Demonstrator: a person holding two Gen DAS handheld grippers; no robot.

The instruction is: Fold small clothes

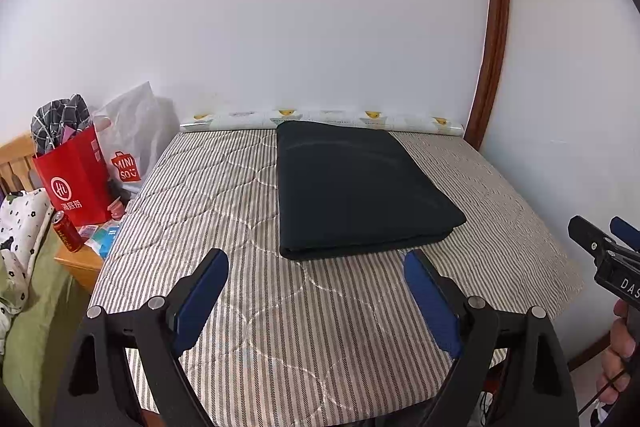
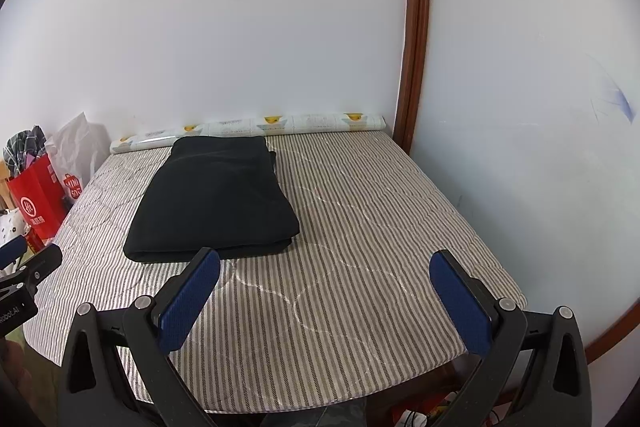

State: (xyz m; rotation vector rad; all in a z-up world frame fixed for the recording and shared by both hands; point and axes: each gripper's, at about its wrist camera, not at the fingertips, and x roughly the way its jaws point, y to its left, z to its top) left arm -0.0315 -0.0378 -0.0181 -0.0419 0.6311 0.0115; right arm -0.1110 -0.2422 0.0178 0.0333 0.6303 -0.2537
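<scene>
Both claws I'm holding hover spread apart, gripping nothing: left claw (image 1: 316,263), right claw (image 2: 325,263). One folded black garment (image 1: 356,191) lies flat on the striped surface (image 1: 224,203), toward the far edge, touching the patterned roll (image 1: 320,119) by the wall.

Both wrist views look down across the bed (image 1: 248,195).

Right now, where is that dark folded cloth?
The dark folded cloth lies flat on the striped mattress, its far edge against the patterned roll by the wall; both views show it ahead of the open fingers, untouched.
</scene>
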